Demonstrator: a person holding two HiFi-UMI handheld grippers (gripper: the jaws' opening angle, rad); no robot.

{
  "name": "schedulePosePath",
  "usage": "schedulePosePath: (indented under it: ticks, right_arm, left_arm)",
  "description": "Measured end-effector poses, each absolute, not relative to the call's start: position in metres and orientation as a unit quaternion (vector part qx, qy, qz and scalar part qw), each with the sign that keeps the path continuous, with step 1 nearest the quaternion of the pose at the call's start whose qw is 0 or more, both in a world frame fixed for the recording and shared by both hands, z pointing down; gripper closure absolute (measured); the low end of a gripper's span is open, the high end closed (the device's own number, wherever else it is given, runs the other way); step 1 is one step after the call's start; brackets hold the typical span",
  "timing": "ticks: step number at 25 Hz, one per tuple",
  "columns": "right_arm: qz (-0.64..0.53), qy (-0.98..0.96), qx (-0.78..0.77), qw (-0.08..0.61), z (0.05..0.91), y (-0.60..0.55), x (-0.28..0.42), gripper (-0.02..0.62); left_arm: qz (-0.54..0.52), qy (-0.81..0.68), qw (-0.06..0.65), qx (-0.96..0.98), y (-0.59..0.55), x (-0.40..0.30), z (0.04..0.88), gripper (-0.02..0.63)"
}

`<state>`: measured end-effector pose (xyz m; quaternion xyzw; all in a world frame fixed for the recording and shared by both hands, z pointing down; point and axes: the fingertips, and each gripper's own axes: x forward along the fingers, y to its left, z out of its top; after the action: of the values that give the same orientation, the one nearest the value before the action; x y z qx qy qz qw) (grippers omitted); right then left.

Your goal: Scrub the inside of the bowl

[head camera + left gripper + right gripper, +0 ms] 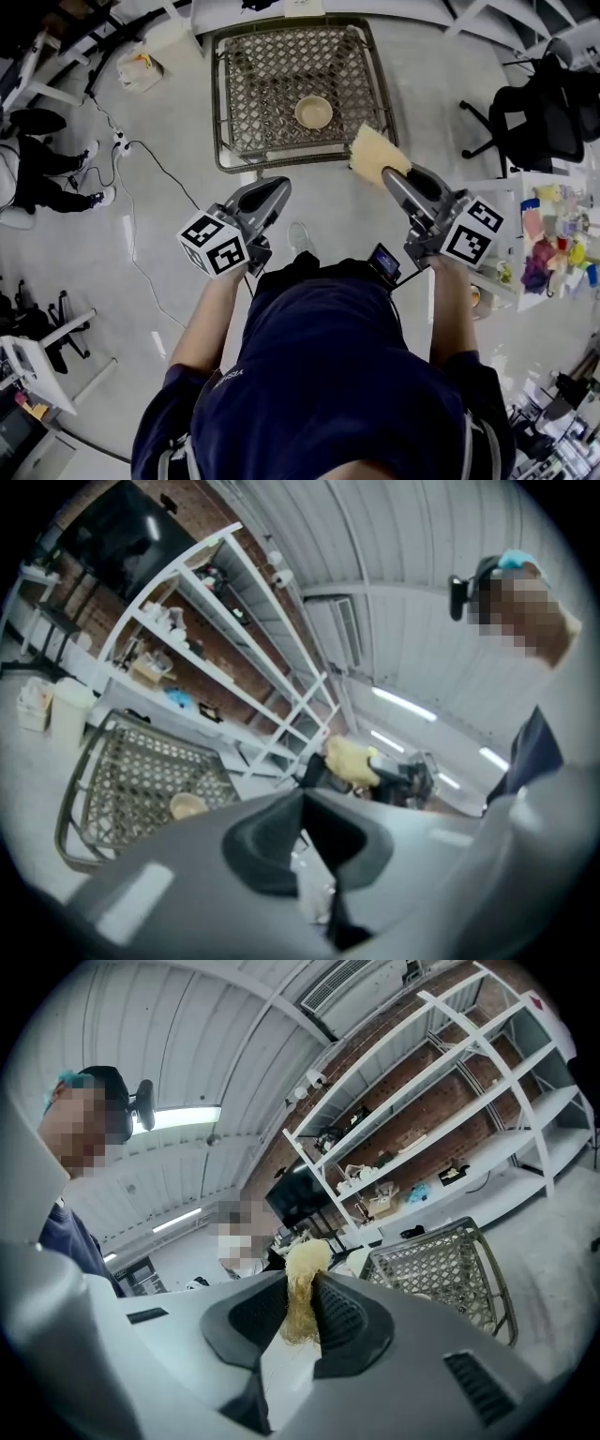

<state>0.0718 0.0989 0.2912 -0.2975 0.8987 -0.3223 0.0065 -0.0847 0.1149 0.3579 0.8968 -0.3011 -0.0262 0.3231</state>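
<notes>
1. You stood on a grey workshop floor (422, 84), facing a woven table (217, 103).
2. Your left gripper (278, 187) was clenched on nothing, just short of the table's near edge.
3. The bowl (313, 112) sat upright mid-table, ahead of and between both grippers.
4. Your right gripper (391, 176) pinched the sponge (375, 155) over the table's near-right corner. The bowl lay forward and left of it, and the sponge reached closest.

Cannot tell from the head view what lies inside the bowl (313, 112), too small on the woven desk (267, 89). See only the top of the sponge (306, 1265), the rest buried between the jaws of the right claw (302, 1314). Cannot name the clutter on the shelves (441, 1119), too small and blurred.
</notes>
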Motion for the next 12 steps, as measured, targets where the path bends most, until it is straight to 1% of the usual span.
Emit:
schedulePosePath:
  ticks: [6, 12]
  right_arm:
    - [-0.333, 0.891, -0.309, -0.001, 0.299, 0.077, 0.065, 0.529]
    - [-0.345, 0.882, -0.321, -0.014, 0.318, 0.050, 0.074, 0.529]
  left_arm:
    - [-0.021, -0.308, 0.335, 0.890, 0.091, -0.099, 0.372, 0.603]
    - [-0.007, -0.316, 0.339, 0.886, 0.071, -0.099, 0.381, 0.603]
